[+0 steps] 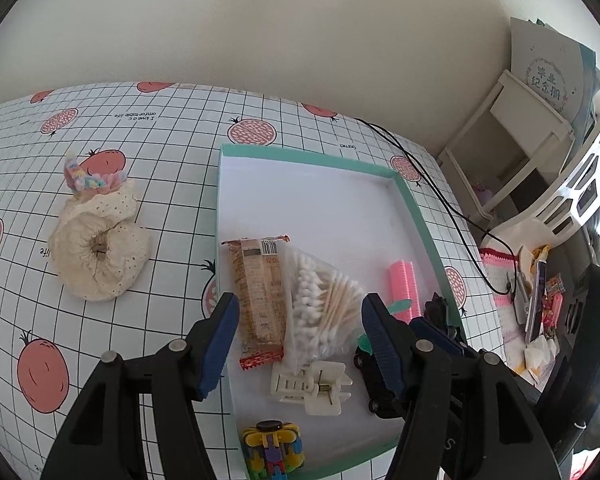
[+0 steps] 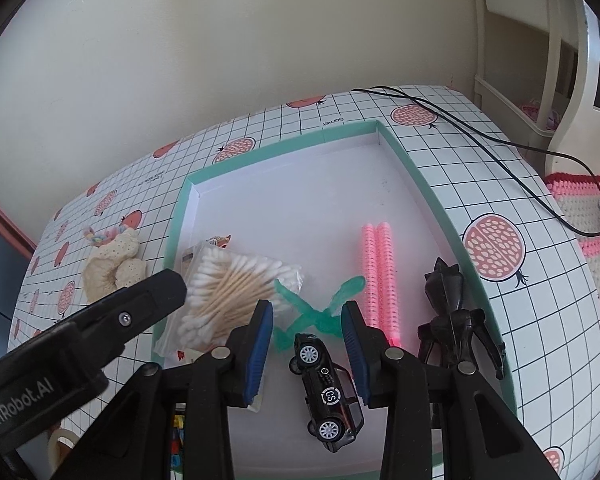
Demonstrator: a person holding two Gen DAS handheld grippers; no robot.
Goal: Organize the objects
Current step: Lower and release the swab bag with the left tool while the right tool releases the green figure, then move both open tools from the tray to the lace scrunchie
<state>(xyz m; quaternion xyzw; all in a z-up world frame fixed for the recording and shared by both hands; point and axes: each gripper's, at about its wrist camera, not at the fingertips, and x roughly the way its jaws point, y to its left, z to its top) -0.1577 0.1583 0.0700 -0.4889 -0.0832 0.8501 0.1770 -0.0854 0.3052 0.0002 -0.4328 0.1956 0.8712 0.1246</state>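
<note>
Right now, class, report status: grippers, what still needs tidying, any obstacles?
Both grippers open, empty. Scrunchies outside tray, on tablecloth. Toy car between right fingers. Nothing blocking.

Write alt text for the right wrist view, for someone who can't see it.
The open right gripper hovers over a teal-rimmed tray, its blue-padded fingers either side of a black toy car. Also in the tray: a cotton swab bag, pink rollers, a dark figurine.
</note>
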